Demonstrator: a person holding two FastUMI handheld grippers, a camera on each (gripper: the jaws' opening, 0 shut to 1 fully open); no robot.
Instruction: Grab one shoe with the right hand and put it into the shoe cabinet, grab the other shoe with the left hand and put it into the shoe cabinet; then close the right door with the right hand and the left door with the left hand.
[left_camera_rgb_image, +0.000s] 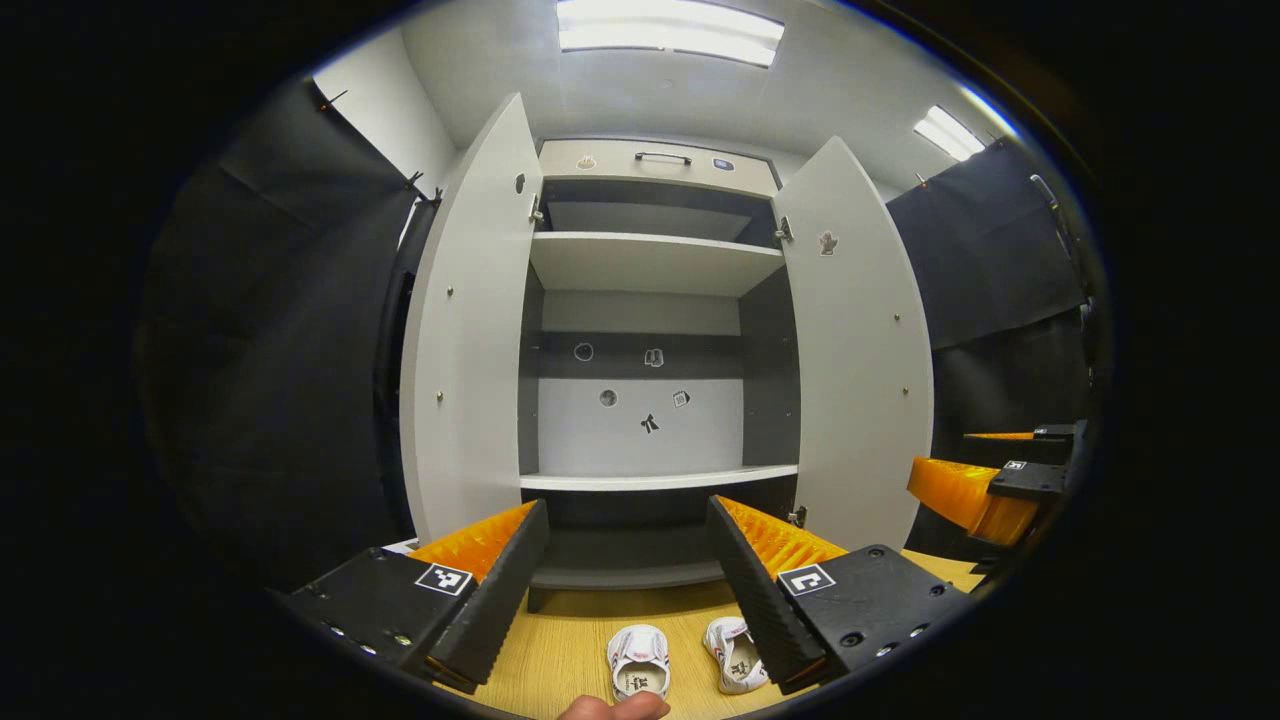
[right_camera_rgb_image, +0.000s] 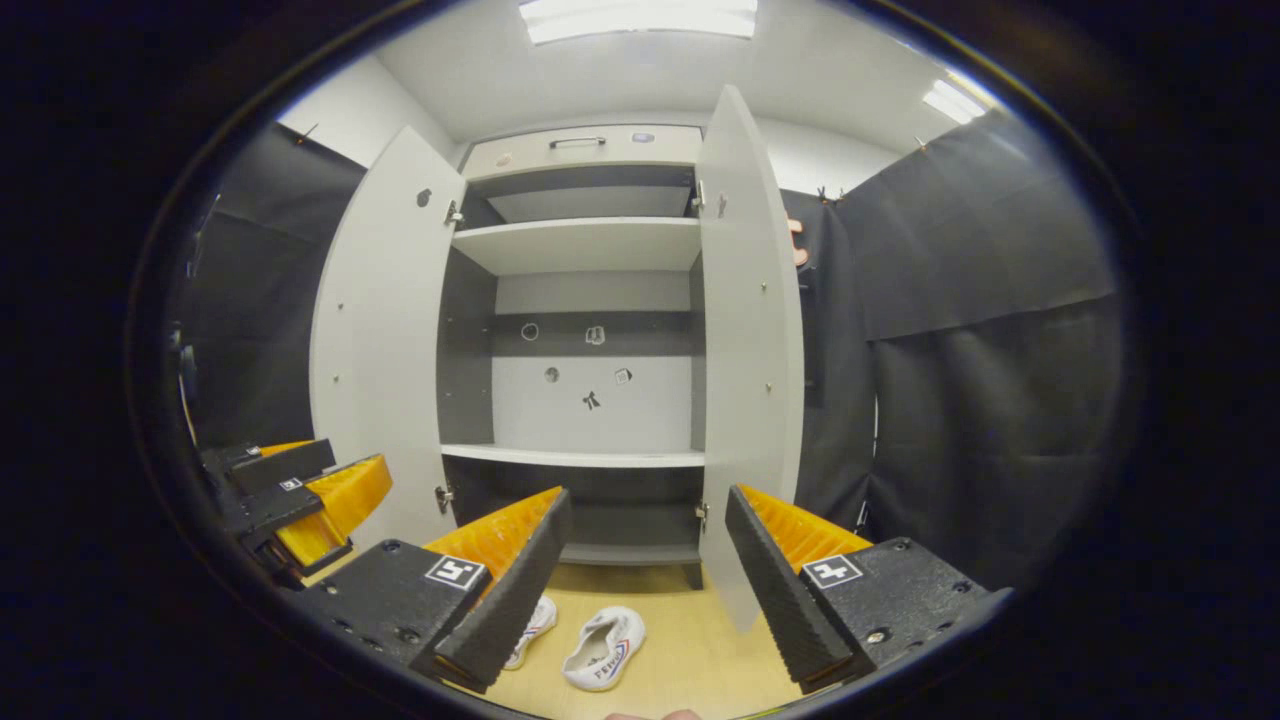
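Note:
Two white shoes lie side by side on the wooden surface in front of the open shoe cabinet (left_camera_rgb_image: 655, 262). In the left gripper view one shoe (left_camera_rgb_image: 638, 660) is in full sight, and the other shoe (left_camera_rgb_image: 733, 655) is partly hidden behind a finger. My left gripper (left_camera_rgb_image: 628, 515) stands open above them, holding nothing. In the right gripper view the same pair shows as a nearer shoe (right_camera_rgb_image: 603, 648) and a second shoe (right_camera_rgb_image: 532, 622) tucked behind a finger. My right gripper (right_camera_rgb_image: 650, 500) is open and empty too. Both doors hang wide open.
The cabinet's left door (left_camera_rgb_image: 470, 330) and right door (left_camera_rgb_image: 860, 350) flank bare shelves, with a low shelf (left_camera_rgb_image: 655, 480) at gripper height. The right gripper (left_camera_rgb_image: 1000, 485) shows at the far right of the left gripper view. Black cloth walls stand on both sides. A fingertip (left_camera_rgb_image: 612, 708) pokes in below.

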